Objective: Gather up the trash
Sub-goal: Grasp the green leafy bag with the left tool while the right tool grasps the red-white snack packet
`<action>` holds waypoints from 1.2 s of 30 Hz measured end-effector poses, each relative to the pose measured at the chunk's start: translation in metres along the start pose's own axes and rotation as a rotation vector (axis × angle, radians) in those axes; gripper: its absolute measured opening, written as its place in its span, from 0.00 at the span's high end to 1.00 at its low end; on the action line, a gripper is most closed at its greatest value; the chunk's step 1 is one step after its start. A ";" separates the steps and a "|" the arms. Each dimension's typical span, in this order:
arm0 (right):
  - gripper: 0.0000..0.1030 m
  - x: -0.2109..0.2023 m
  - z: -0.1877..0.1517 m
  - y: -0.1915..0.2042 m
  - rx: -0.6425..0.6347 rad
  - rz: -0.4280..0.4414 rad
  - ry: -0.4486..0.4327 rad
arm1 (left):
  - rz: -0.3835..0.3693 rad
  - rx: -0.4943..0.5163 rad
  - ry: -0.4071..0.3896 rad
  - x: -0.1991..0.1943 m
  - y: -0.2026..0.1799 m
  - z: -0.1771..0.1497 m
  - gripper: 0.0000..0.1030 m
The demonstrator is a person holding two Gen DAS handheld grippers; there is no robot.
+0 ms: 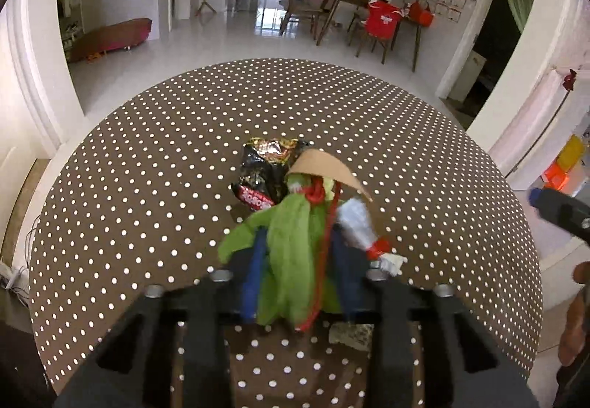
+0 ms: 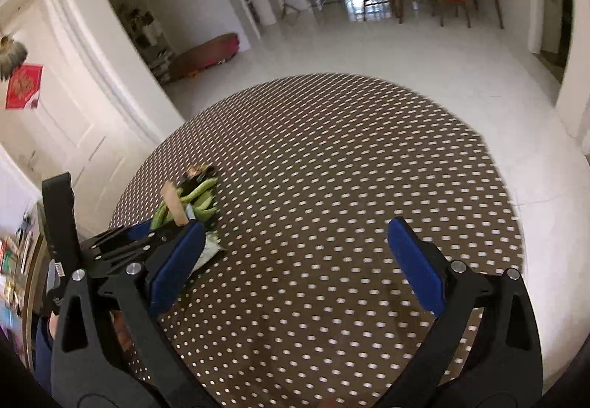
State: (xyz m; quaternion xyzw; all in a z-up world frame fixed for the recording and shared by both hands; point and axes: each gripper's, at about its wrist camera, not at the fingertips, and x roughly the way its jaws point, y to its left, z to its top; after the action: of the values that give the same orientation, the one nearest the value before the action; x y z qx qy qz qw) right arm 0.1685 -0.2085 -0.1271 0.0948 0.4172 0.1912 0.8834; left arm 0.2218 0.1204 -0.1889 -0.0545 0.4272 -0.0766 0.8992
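My left gripper [image 1: 298, 242] is shut on a bundle of trash [image 1: 291, 249]: green leafy scraps with a red string, a tan paper piece [image 1: 324, 166] and a white wrapper with a red band [image 1: 359, 223]. A black crumpled snack bag [image 1: 265, 172] lies on the table just beyond it. In the right wrist view the same bundle [image 2: 195, 201] shows at the left, held by the left gripper [image 2: 162, 227]. My right gripper [image 2: 295, 253] is open and empty above the table; it shows at the right edge of the left wrist view [image 1: 553, 205].
The round table has a brown cloth with white dots [image 1: 184, 149]. Beyond it lie a white tiled floor [image 1: 221, 46], a dining table with chairs [image 1: 372, 17] and a low brown bench [image 1: 110, 39] by the wall.
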 end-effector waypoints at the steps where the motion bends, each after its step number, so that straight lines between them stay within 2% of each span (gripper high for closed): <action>1: 0.06 0.004 0.000 0.004 -0.011 0.009 0.008 | -0.007 -0.004 -0.005 -0.001 0.002 -0.001 0.79; 4: 0.06 0.026 0.003 0.022 -0.061 0.047 0.046 | -0.013 -0.020 -0.019 -0.009 0.011 -0.007 0.85; 14: 0.07 0.094 0.001 0.087 -0.211 0.160 0.140 | -0.007 -0.088 -0.043 -0.035 0.048 -0.035 0.85; 17: 0.16 0.115 0.007 0.100 -0.250 0.175 0.161 | 0.000 -0.105 -0.045 -0.041 0.066 -0.048 0.85; 19: 0.31 0.128 0.010 0.104 -0.261 0.202 0.184 | 0.005 -0.117 -0.047 -0.046 0.077 -0.053 0.85; 23: 0.49 0.136 0.010 0.119 -0.303 0.234 0.203 | 0.026 -0.137 -0.051 -0.051 0.085 -0.059 0.85; 27: 0.51 0.127 -0.002 0.138 -0.372 0.212 0.198 | 0.038 -0.158 -0.056 -0.057 0.091 -0.063 0.87; 31: 0.50 0.132 -0.015 0.154 -0.461 0.130 0.191 | 0.054 -0.173 -0.056 -0.060 0.097 -0.070 0.86; 32: 0.53 0.132 -0.017 0.157 -0.484 0.111 0.186 | 0.056 -0.176 -0.056 -0.060 0.099 -0.072 0.86; 34: 0.69 0.136 -0.018 0.162 -0.467 0.117 0.184 | 0.061 -0.181 -0.056 -0.063 0.102 -0.074 0.86; 36: 0.73 0.133 -0.015 0.154 -0.416 0.137 0.177 | 0.065 -0.186 -0.063 -0.067 0.103 -0.074 0.86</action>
State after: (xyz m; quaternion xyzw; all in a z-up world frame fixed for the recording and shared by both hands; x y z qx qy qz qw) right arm 0.1944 -0.0124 -0.1792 -0.0783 0.4370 0.3401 0.8290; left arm 0.1321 0.2315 -0.2018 -0.1261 0.4055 -0.0057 0.9053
